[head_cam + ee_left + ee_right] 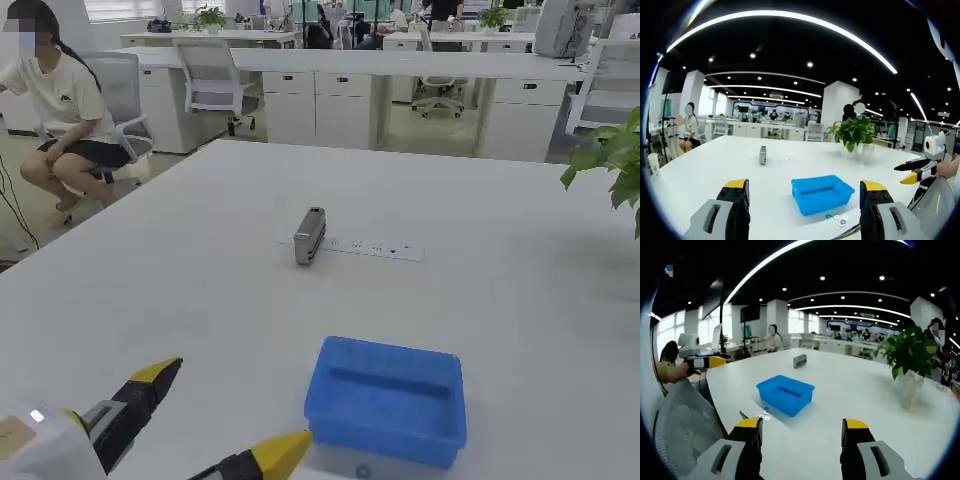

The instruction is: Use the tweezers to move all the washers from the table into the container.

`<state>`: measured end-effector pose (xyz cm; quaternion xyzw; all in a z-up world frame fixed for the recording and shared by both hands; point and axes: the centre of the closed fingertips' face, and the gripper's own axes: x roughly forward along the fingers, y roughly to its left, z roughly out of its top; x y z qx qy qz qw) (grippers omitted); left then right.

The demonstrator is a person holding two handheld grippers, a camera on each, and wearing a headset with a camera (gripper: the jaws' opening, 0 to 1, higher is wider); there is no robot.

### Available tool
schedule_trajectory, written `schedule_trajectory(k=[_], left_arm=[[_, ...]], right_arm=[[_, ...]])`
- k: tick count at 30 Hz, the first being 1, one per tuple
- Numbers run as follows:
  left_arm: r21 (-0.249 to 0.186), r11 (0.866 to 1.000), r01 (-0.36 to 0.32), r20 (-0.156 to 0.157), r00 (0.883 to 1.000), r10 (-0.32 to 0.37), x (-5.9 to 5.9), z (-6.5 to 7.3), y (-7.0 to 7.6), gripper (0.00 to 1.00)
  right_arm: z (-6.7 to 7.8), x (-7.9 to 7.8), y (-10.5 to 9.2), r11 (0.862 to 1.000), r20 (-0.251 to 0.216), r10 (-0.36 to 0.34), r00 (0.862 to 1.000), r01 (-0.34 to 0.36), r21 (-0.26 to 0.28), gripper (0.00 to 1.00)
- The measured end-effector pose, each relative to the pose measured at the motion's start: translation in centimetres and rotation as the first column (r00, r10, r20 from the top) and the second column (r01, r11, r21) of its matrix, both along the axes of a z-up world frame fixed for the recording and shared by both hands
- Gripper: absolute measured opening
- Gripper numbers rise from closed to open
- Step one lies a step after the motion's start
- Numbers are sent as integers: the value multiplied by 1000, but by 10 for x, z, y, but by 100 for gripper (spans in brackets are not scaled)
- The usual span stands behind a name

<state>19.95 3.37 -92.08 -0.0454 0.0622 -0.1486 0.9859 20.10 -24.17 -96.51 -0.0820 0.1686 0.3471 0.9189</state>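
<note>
A blue plastic container (386, 402) stands on the white table (200, 270), close to the front edge. Several small washers (838, 218) lie on the table just in front of it, seen again (765, 416) in the right gripper view. Beside them lies a thin metal pair of tweezers (743, 415). My left gripper (222, 412) hovers open to the left of the container, nothing between its yellow-tipped jaws (804, 185). My right gripper (803, 424) is open too and faces the container from the other side; it shows at the far right (919, 170).
A grey metal block (310, 236) and a white power strip (376, 247) lie mid-table. A potted plant (910, 352) stands at the table's right side. A mesh chair back (685, 425) is near the front edge. A person (58, 110) sits far left.
</note>
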Motion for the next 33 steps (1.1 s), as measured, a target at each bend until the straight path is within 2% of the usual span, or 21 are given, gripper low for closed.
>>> schedule_trajectory(k=[33], left_arm=[[15,1000,6,-16,1000,-6,1,-4,1,91]], right_arm=[[4,0,1,1000,16,6,1000,-6,2,61]])
